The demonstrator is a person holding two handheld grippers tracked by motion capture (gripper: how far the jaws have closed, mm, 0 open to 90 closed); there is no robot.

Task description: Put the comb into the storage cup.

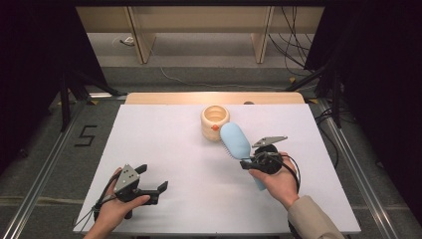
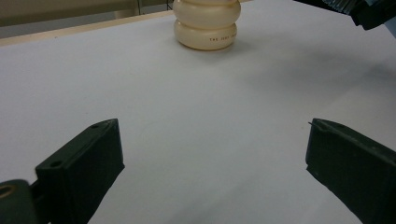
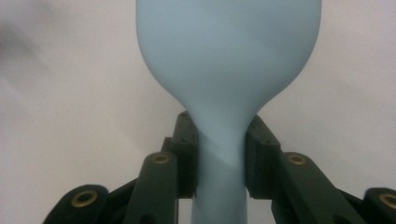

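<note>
A light blue hairbrush point(image 1: 235, 140) hangs over the white table, its head pointing toward a cream ribbed cup point(image 1: 215, 122) at the back centre. My right gripper point(image 1: 247, 163) is shut on the brush's neck, and the right gripper view shows both pads pressed against the narrow blue handle point(image 3: 219, 144) under the wide brush head point(image 3: 229, 46). My left gripper point(image 1: 153, 180) rests low near the table's front left corner, jaws wide open with nothing between them. From the left gripper view the cream cup point(image 2: 207, 25) stands far ahead.
The white table top point(image 1: 174, 149) has a wooden strip point(image 1: 214, 98) along its far edge. Dark curtains and stand legs flank both sides. A floor mark reading 5 point(image 1: 85, 135) lies left of the table, and cables point(image 1: 293, 45) trail at the back right.
</note>
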